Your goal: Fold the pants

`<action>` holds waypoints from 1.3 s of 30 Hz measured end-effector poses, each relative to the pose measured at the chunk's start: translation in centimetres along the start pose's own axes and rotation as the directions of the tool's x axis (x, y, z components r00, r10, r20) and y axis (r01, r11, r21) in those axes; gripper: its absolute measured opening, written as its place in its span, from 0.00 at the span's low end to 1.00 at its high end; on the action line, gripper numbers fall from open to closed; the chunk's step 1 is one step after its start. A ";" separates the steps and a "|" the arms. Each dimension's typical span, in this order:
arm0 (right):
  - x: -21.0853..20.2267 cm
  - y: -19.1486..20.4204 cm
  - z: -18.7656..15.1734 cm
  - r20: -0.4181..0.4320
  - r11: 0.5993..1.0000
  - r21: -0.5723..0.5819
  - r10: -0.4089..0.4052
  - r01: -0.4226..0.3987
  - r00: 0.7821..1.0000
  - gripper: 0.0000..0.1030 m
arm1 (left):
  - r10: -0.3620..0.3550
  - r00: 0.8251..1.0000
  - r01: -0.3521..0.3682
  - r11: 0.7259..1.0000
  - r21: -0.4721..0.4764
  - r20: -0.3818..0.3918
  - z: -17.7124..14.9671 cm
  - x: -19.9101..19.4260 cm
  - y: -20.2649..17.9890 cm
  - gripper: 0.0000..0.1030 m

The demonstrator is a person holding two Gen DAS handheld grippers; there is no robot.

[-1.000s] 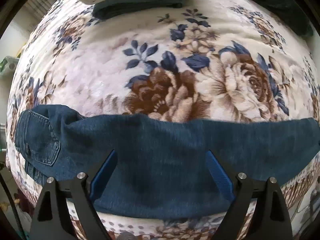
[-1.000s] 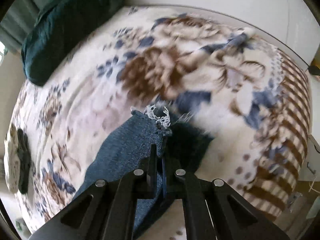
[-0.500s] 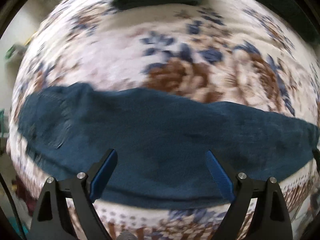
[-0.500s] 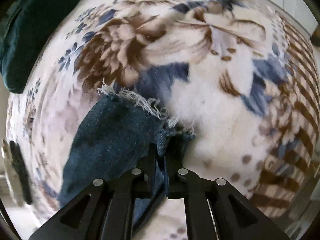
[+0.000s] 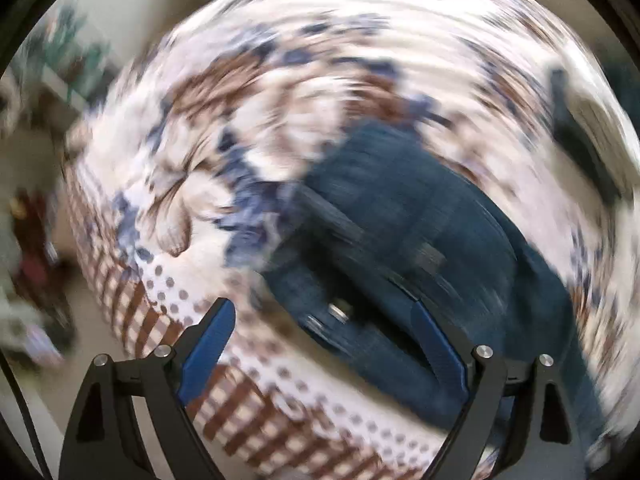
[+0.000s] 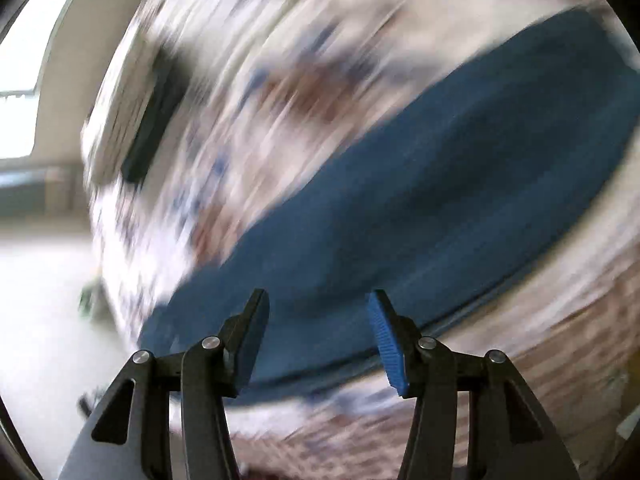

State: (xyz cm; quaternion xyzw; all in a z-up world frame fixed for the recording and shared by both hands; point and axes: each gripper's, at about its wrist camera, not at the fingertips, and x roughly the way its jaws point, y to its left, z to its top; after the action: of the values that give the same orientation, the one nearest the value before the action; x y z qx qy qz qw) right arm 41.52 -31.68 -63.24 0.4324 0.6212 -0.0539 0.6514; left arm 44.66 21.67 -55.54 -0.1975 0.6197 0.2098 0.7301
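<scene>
Both views are blurred by motion. Blue denim pants (image 5: 420, 232) lie on a floral blanket; the left wrist view shows their waist end with a metal button (image 5: 339, 313). My left gripper (image 5: 320, 328) is open and empty, with the waist end between its blue pads. In the right wrist view the pants (image 6: 420, 208) run as a long blue band across the bed. My right gripper (image 6: 318, 320) is open and empty just above that band.
The floral blanket (image 5: 280, 92) covers the bed, with a brown checked border (image 5: 256, 408) at its near edge. A stack of folded clothes (image 6: 140, 112) lies farther back on the bed. Floor and clutter (image 5: 36, 264) show past the left edge.
My right gripper has let go of the frayed pant hem and opened, and swung over the pant leg. My left gripper has swung from the pants' middle to the waist end.
</scene>
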 end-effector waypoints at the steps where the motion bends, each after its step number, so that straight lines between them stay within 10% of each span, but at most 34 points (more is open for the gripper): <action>1: 1.9 1.2 -1.5 -0.038 1.000 0.001 0.024 -0.024 0.999 0.53 | -0.032 0.999 0.031 0.999 -0.033 -0.028 0.6 0.9 1.1 0.87; 7: 11.0 4.2 -9.8 -0.138 0.993 0.110 0.050 -0.035 0.989 0.53 | -0.222 0.966 0.213 0.974 -0.080 -0.131 3.7 6.1 2.4 0.84; 16: 12.3 1.9 -11.2 0.030 0.954 0.261 0.147 -0.149 0.989 0.53 | -0.293 0.943 0.285 0.956 -0.070 -0.158 4.9 8.8 0.5 0.84; 19: 12.3 1.7 -11.2 0.061 0.949 0.278 0.139 -0.151 0.988 0.46 | -0.318 0.941 0.316 0.948 -0.041 -0.113 4.8 8.2 -0.2 0.48; 21: 11.7 2.2 -11.2 0.082 0.957 0.250 0.133 -0.150 0.988 0.11 | -0.285 0.956 0.287 0.957 0.029 -0.068 4.5 7.0 -1.4 0.37; 25: 9.3 3.5 -10.5 0.119 0.979 0.164 0.105 -0.124 0.987 0.09 | -0.267 0.964 0.266 0.961 0.080 0.002 3.8 4.3 -1.8 0.19; 32: 4.5 4.9 -12.6 0.133 0.994 0.052 0.092 -0.099 0.987 0.07 | -0.267 0.963 0.262 0.959 0.105 0.038 1.9 -0.1 0.1 0.17; 39: 7.6 2.9 -13.2 0.058 0.998 0.065 -0.005 0.001 0.998 0.07 | -0.166 0.985 0.170 0.980 0.102 -0.049 -1.0 4.3 2.8 0.18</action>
State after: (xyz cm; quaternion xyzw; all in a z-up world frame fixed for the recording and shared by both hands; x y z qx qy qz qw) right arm 34.94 -18.01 -66.42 0.4507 0.6005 -0.0876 0.6547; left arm 42.90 23.70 -60.01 -0.2142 0.6257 0.1101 0.7419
